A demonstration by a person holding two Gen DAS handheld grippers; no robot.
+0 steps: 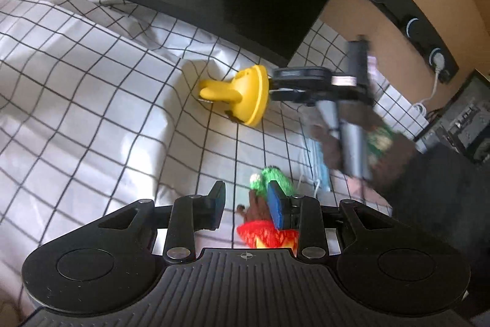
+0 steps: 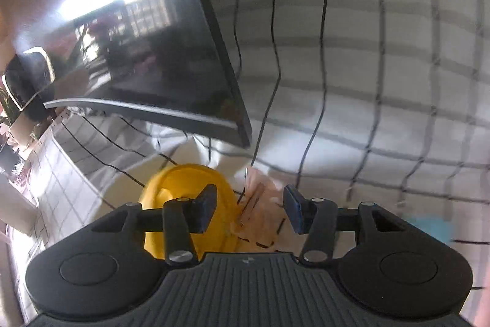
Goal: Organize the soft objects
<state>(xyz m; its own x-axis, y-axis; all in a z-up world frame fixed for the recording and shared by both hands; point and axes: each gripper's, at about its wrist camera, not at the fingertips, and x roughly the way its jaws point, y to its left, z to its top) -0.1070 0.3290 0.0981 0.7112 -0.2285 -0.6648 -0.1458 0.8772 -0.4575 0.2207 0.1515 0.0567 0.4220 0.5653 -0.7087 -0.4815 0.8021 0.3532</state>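
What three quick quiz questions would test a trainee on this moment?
1. True or false: the yellow plastic object lies on the checked sheet.
2. Which thing sits against a finger of the left hand-held gripper? A: a knitted toy. B: a book. C: a cup.
3. Fill in the missing word: the face mask on the sheet is ___ in colour.
Key: 1 true; 2 A; 3 blue.
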